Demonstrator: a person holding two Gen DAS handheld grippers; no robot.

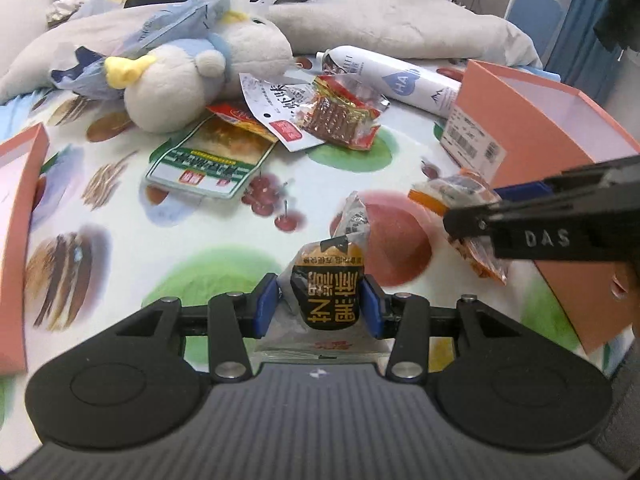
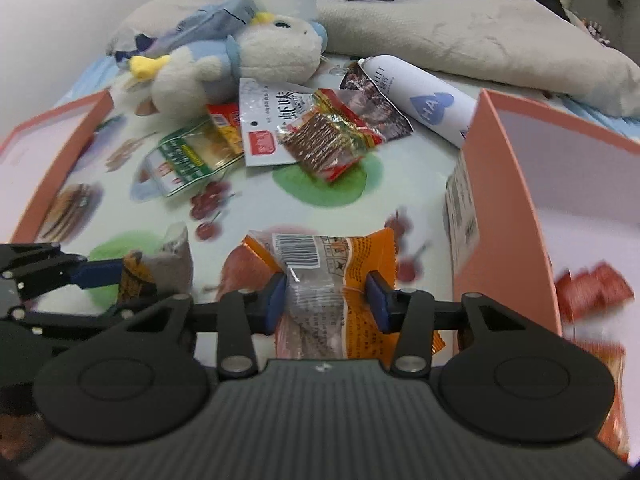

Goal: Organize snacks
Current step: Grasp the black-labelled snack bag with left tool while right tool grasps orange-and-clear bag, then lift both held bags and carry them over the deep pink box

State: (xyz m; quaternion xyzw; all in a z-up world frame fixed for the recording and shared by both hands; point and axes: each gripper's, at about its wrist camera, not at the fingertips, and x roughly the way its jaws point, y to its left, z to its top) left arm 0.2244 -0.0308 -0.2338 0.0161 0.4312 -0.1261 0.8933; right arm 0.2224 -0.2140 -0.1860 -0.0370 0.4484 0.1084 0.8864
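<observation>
My left gripper (image 1: pixel 320 304) squeezes a crinkly black-gold packet (image 1: pixel 326 284), my right gripper (image 2: pixel 327 300) an orange foil pouch (image 2: pixel 340 264) (glossy) — the pink box wall (image 2: pixel 508 216) stands just beside.

R gripper (image 2: pixel 327 298) is clamping an orange snack packet (image 2: pixel 340 264) btwn its blue pads, above the fruit-print cloth (image 2: pixel 320 208). L gripper (image 2: pixel 100 274) is reaching in from the left w/ a grey-black packet (image 2: pixel 160 270) at its tip. Pink box (image 2: pixel 508 184) is standing open at right, red packets (image 2: pixel 592 292) blurring inside. Loose snack pile (image 2: pixel 280 136) and plush toy (image 2: pixel 240 60) are lying farther back.
</observation>
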